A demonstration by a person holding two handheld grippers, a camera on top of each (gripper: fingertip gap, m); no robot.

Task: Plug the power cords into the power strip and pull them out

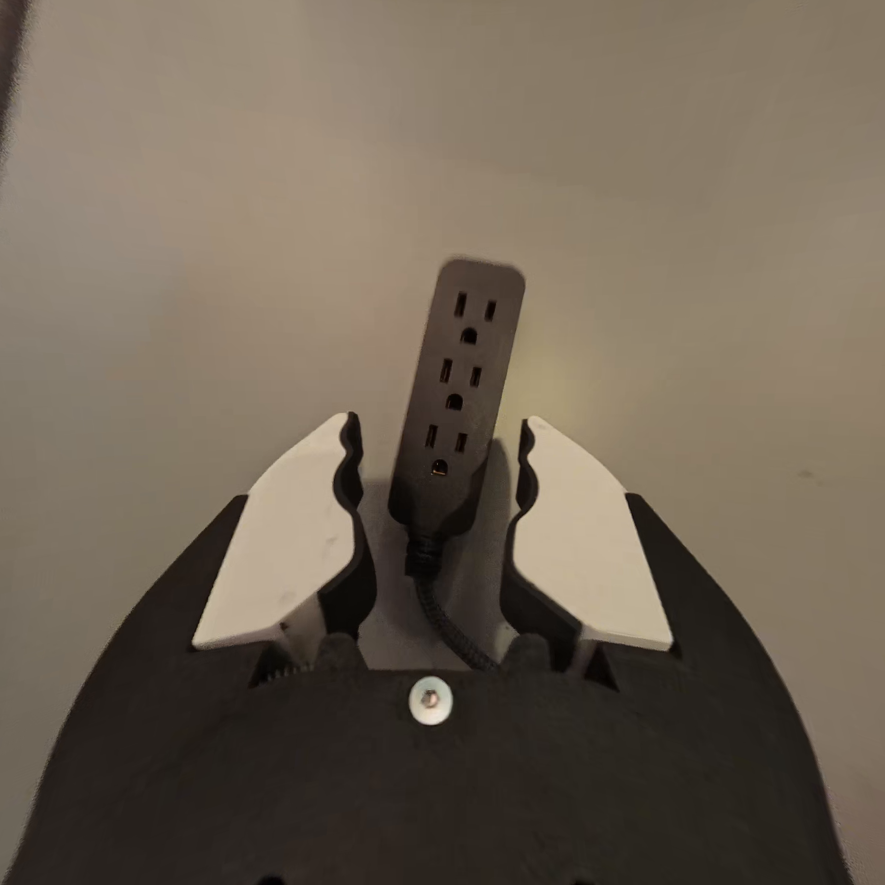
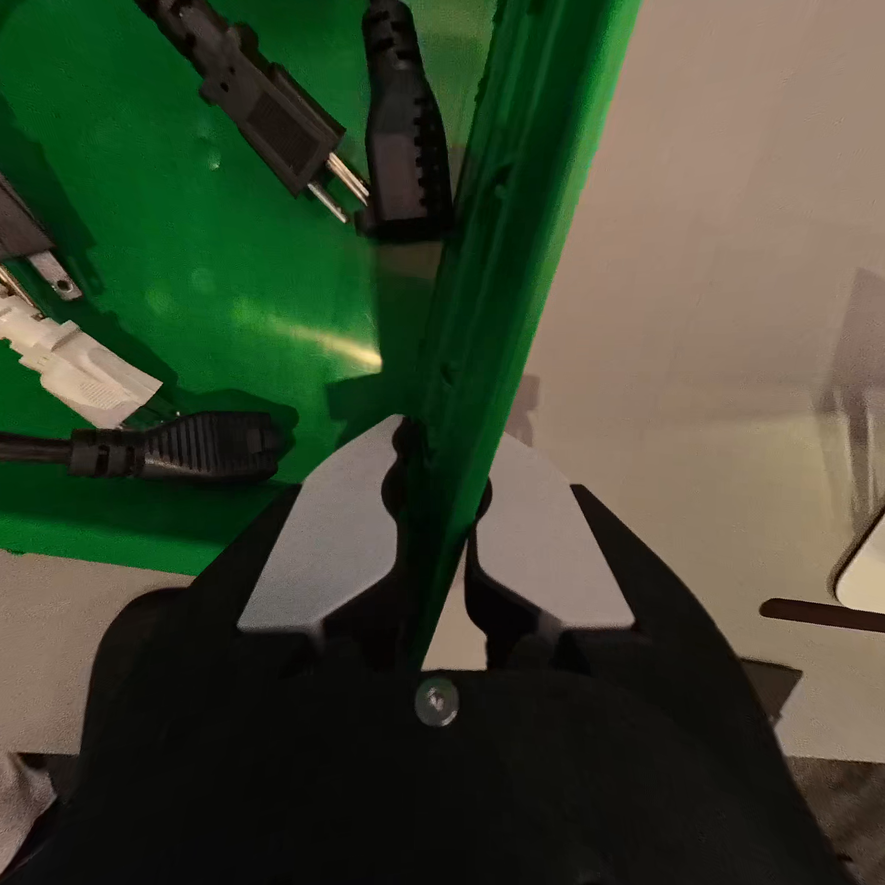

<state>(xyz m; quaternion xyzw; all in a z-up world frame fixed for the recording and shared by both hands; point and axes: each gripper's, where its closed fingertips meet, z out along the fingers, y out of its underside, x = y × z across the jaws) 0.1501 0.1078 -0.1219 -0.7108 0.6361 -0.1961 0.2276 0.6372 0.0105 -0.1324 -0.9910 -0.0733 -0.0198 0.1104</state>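
A black power strip with three empty outlets lies on the pale table, its braided cord running back between my fingers. My left gripper is open, its fingers on either side of the strip's near end, not touching it. My right gripper is shut on the rim of a green tray. In the tray lie a black three-prong plug, a black connector end, another black connector, a white plug and part of a further black plug.
The pale table spreads around the power strip. In the right wrist view a white object and a dark strip sit at the right edge, with a grey upright shape behind them. About 50 cm separates my left fingertips from my right. My left tips are about 45 cm from the black three-prong plug, my right tips only 10 cm.
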